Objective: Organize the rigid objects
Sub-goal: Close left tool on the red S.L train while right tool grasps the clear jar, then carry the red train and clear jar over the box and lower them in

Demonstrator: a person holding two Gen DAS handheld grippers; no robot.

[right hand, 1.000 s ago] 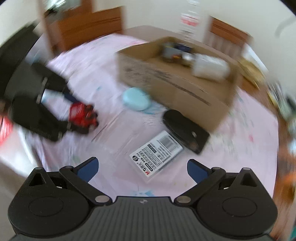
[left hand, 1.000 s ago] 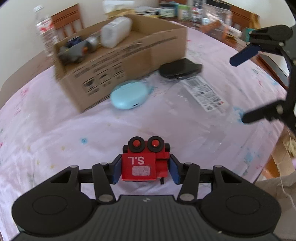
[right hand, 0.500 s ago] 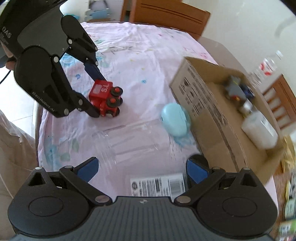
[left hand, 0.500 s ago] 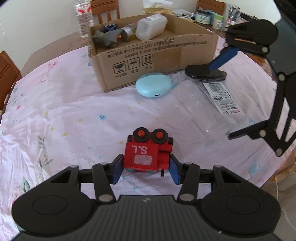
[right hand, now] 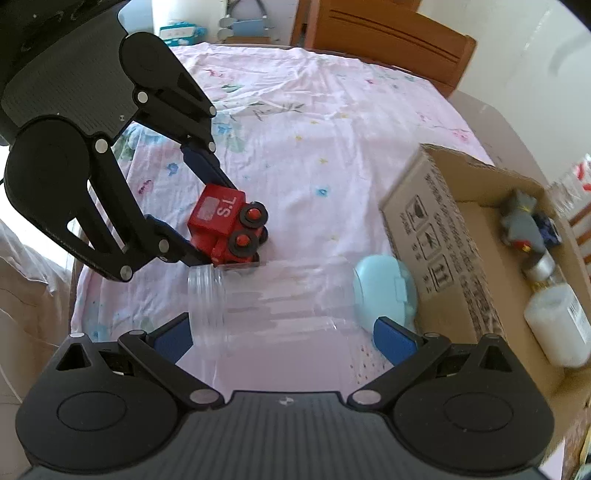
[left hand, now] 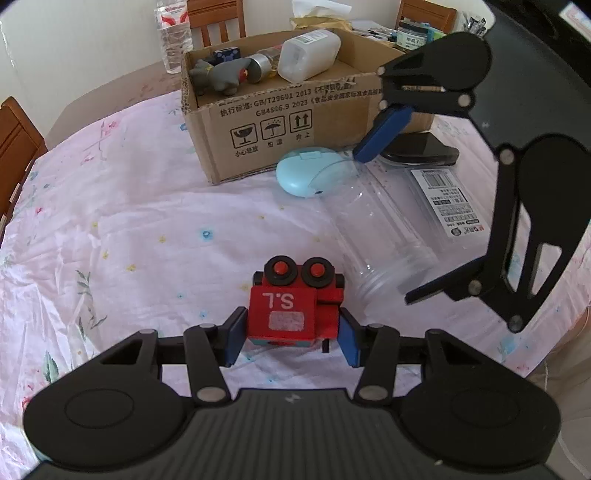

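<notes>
My left gripper is shut on a red toy train marked "S.L", low over the pink tablecloth; it also shows in the right wrist view. My right gripper is open and straddles a clear plastic jar lying on its side; the jar also shows in the left wrist view. A pale blue case lies against the cardboard box. The box holds a grey toy, a white bottle and a small jar.
A black lid and a labelled clear packet lie right of the blue case. A water bottle and wooden chairs stand behind the box. The table edge runs at the right.
My right gripper has come down over the clear jar, closer to the table and the blue case. My left gripper still holds the train, nearer the box than a second ago.
</notes>
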